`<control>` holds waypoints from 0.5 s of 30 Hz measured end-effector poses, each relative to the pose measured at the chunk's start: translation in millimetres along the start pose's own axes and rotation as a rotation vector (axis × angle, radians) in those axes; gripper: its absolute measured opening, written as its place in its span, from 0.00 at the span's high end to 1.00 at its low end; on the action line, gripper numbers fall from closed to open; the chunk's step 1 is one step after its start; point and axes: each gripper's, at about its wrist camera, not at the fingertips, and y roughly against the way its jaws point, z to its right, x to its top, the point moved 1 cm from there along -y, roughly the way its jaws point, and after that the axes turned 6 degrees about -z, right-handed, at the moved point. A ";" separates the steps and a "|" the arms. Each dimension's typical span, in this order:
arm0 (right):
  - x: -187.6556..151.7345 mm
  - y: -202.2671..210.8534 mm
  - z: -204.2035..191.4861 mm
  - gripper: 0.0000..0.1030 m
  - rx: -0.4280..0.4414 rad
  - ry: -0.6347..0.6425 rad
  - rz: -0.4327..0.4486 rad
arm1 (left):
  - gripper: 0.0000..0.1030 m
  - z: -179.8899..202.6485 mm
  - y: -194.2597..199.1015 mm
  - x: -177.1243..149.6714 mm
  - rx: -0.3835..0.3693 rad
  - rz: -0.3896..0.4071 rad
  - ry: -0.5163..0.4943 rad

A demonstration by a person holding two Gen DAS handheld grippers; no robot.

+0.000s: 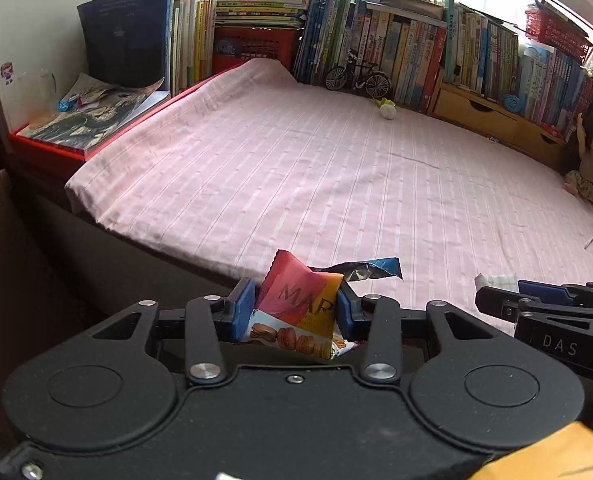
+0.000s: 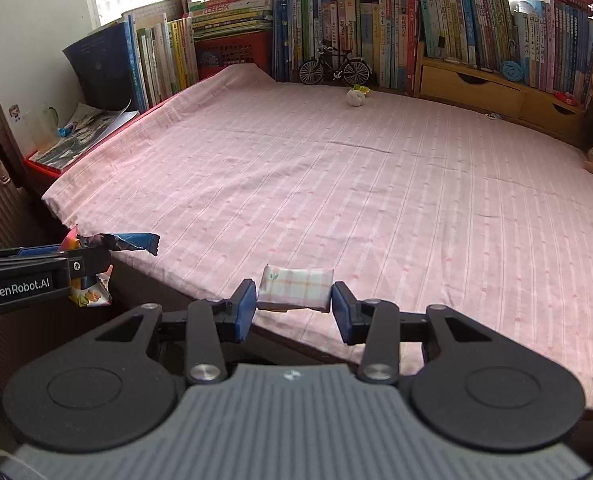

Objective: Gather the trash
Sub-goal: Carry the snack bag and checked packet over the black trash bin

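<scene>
left gripper (image 1: 296, 304) pinches a macaron snack wrapper (image 1: 300, 312) plus a dark blue wrapper (image 1: 370, 269) — right gripper (image 2: 293, 300) clamps a checked tissue pack (image 2: 295, 289) above the pink striped bed (image 2: 336, 184).

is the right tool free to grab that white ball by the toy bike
Probably not yet: the right tool is shut on a tissue pack, and the white ball sits far across the bed, though nothing blocks the path.

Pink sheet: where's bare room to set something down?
The pink sheet is bare across its middle, from the near edge up to the white crumpled lump by the toy bicycle. Crowded: the book row behind and the doll at right.
</scene>
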 end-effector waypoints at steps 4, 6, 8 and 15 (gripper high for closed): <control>-21.2 -5.6 -15.0 0.54 0.023 0.050 -0.025 | 0.62 -12.2 -6.2 -31.2 0.020 -0.045 0.033; -31.4 -12.4 -21.2 0.54 0.036 0.068 -0.046 | 0.62 -17.5 -12.7 -45.4 0.027 -0.074 0.062; -39.9 -18.8 -25.4 0.54 0.045 0.080 -0.063 | 0.62 -22.2 -24.4 -60.7 0.035 -0.116 0.086; -73.7 -47.6 -37.3 0.54 0.107 0.110 -0.136 | 0.61 -31.8 -59.7 -104.5 0.066 -0.234 0.127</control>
